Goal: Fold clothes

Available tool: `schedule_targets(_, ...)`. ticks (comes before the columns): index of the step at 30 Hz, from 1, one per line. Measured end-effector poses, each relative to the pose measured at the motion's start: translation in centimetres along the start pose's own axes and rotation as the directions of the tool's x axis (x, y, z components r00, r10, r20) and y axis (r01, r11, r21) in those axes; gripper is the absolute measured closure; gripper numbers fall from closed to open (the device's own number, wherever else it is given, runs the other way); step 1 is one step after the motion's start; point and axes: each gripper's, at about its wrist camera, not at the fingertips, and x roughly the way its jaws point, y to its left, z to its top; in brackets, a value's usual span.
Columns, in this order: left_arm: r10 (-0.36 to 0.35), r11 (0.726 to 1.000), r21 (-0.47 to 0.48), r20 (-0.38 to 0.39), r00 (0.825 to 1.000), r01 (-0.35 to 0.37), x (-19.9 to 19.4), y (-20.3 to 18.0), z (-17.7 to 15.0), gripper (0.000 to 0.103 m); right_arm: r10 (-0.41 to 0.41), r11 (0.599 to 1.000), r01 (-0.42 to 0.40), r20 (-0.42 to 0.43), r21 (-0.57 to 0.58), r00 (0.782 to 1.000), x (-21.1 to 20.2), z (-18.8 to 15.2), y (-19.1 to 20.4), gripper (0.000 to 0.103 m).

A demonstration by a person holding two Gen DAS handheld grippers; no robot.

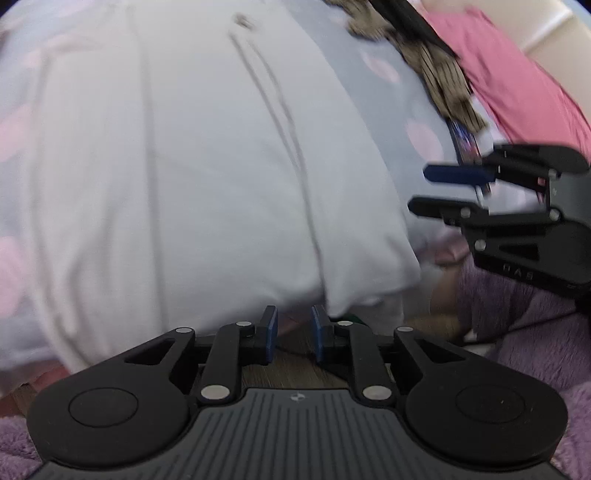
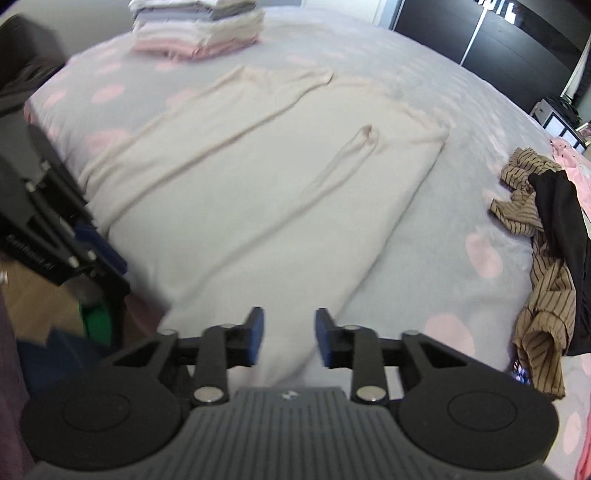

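Grey bedding dotted with pink (image 2: 424,236) fills both of your wrist views, and on it lies the cream garment (image 2: 236,206), spread long and flat with one narrow strip folded back along its middle, likely laid out this way so its edges can be brought over next. Farthest left in the right wrist view, your left gripper (image 2: 101,254) hangs off the garment's near left corner, past the edge of the bed, where a wooden floor and something green (image 2: 96,325) show below it. Seen through its own camera, the left gripper (image 1: 293,338) has its blue pads parted with nothing between them, the hem of the cloth lying just ahead of the tips. Moving right, your right gripper (image 2: 289,341) sits over the garment's near end, jaws apart and empty too, the cloth beneath them but not pinched; both tools appear to have let the fabric rest so it lies smooth. Ahead of the right gripper and far off, a stack of folded clothes (image 2: 199,31) waits at the bed's far side, probably the destination once this piece is done. Off to that gripper's right, well clear of the garment, a heap of unfolded items sprawls: a brown striped top (image 2: 535,280) with a black piece (image 2: 565,229) over it, and pink cloth (image 2: 569,155) beyond. Nothing lies on the cream garment itself, though the mattress edge close under both tools leaves little margin for the hem. Motion blur softens the nearest cloth.
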Motion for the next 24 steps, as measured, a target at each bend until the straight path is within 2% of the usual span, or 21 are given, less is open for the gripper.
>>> schedule_targets(2, 0.053, 0.995, -0.087, 0.059, 0.997, -0.048, -1.5, 1.5, -0.1, 0.08, 0.018, 1.0, -0.018, 0.017, 0.019, 1.0, 0.5, 1.2, 0.3, 0.068)
schedule_targets(6, 0.161, 0.969, -0.208, 0.107, 0.981, -0.137, -3.6, 4.0, -1.4, 0.078, 0.062, 0.998, -0.061, 0.036, -0.012, 0.997, 2.9, 3.1, 2.2, 0.067)
schedule_targets(8, 0.201, 0.952, -0.255, 0.118, 0.972, -0.166, -4.1, 5.1, -2.0, 0.076, 0.082, 0.996, -0.081, 0.042, -0.03, 0.996, 3.5, 3.8, 3.2, 0.055)
schedule_targets(12, 0.311, 0.911, -0.319, 0.115, 0.943, -0.261, -4.3, 7.1, -2.9, 0.074, 0.142, 0.99, -0.141, 0.045, -0.02, 0.989, 4.4, 4.9, 4.5, 0.054)
schedule_targets(15, 0.359, 0.893, -0.322, 0.091, 0.929, -0.313, -3.9, 8.1, -3.4, 0.074, 0.172, 0.985, -0.171, 0.033, -0.03, 0.985, 5.3, 5.6, 5.0, 0.054)
schedule_targets(18, 0.369, 0.888, -0.316, 0.059, 0.928, -0.334, -2.9, 9.1, -3.7, 0.073, 0.188, 0.981, -0.187, 0.034, -0.043, 0.982, 5.9, 6.4, 5.5, 0.054)
schedule_targets(21, 0.365, 0.896, -0.29, 0.049, 0.93, -0.337, -2.2, 9.8, -3.7, 0.073, 0.199, 0.979, -0.197, 0.032, -0.057, 0.979, 6.1, 6.8, 6.2, 0.054)
schedule_targets(24, 0.338, 0.915, -0.256, 0.063, 0.939, -0.312, -1.6, 10.1, -3.3, 0.074, 0.207, 0.977, -0.205, 0.026, -0.065, 0.978, 6.5, 7.2, 6.7, 0.054)
